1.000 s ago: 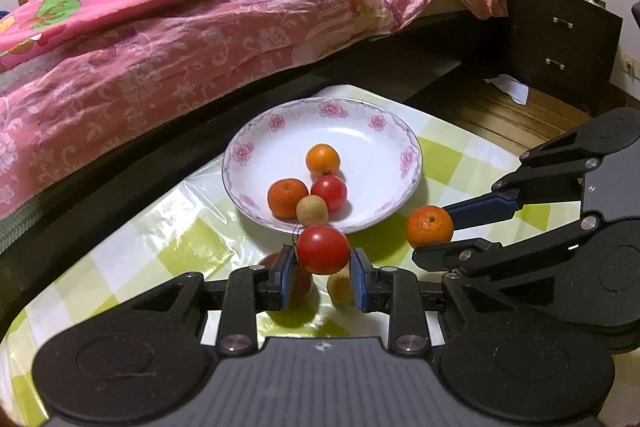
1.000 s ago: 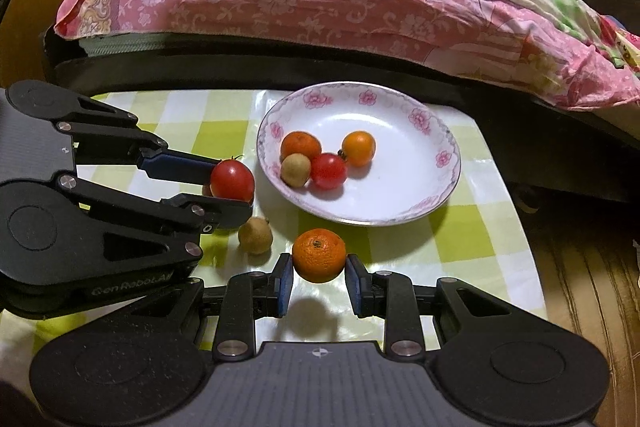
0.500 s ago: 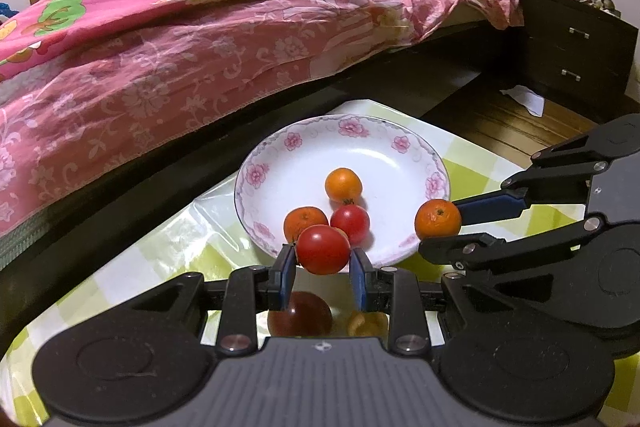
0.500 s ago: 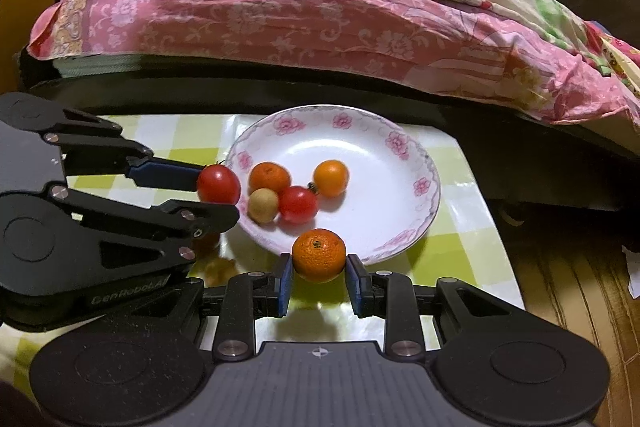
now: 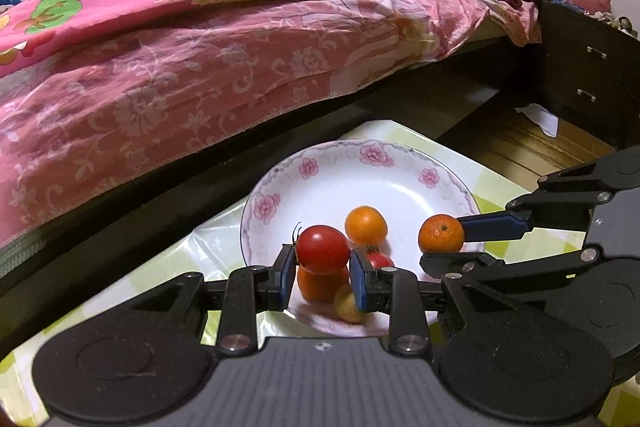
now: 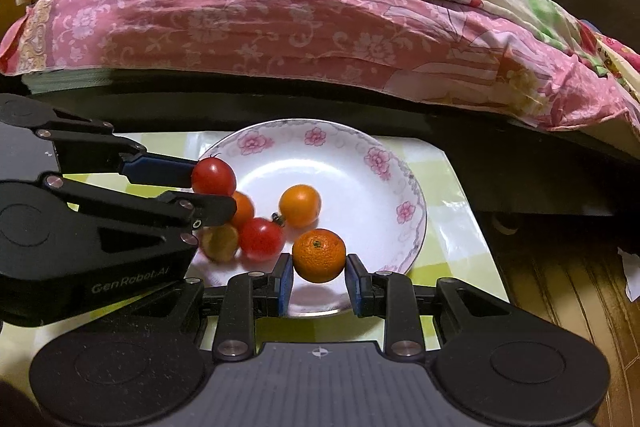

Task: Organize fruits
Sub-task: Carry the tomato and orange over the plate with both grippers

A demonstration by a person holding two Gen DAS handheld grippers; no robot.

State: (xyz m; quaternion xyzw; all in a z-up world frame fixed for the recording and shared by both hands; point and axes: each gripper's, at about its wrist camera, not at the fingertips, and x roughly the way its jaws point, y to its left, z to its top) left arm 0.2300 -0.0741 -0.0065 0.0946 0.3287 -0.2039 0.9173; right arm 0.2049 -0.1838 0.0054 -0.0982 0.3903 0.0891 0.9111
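A white plate with pink flowers (image 5: 332,183) (image 6: 340,155) sits on the green checked table. In it lie an orange (image 5: 365,225) (image 6: 300,206), another orange (image 5: 316,287), a small red tomato (image 6: 261,237) and a small tan fruit (image 6: 220,242). My left gripper (image 5: 323,275) is shut on a red tomato (image 5: 322,249) (image 6: 213,177) above the plate's near left side. My right gripper (image 6: 319,279) is shut on a mandarin (image 6: 319,255) (image 5: 441,233) above the plate's near rim.
A bed with a pink floral quilt (image 5: 200,39) stands right behind the table. A dark nightstand (image 5: 588,75) and wooden floor (image 5: 516,147) lie to the right. The checked tablecloth (image 6: 444,187) runs around the plate.
Both grippers have moved forward with their fruits, from over the tablecloth to over the plate. The loose fruits on the table have dropped out of view.
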